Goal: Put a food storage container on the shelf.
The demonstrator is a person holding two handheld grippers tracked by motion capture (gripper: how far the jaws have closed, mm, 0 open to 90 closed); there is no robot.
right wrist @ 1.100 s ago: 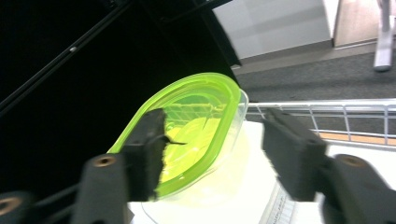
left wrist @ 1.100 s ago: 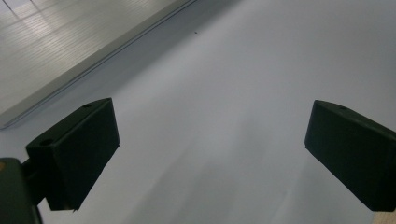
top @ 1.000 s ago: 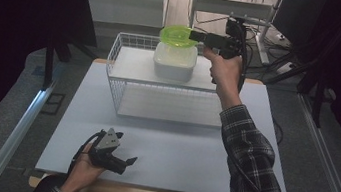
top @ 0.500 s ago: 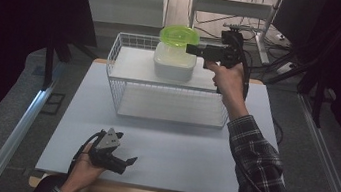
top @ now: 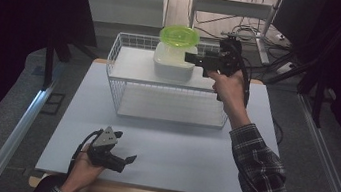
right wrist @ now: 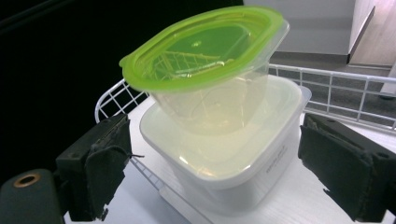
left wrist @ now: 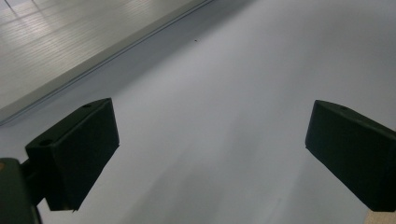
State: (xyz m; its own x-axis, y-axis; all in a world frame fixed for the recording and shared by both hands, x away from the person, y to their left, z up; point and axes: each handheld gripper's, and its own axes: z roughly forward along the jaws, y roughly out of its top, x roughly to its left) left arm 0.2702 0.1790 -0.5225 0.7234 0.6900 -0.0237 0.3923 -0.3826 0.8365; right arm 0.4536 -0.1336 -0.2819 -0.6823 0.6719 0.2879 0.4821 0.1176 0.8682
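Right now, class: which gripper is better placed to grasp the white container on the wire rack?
The right gripper: open, its jaws flank the white container. The left gripper rests low on the table.

Lidded tub [top: 179, 39] sits on square container [top: 173, 62], upper centre. Both stand in wire basket [top: 123, 94]. Basket rests on table [top: 175, 152].

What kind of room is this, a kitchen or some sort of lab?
Likely a lab or recording workspace, not a kitchen: a bare table ringed by dark screens, loose cables behind, and a person working food tubs with a handheld claw.
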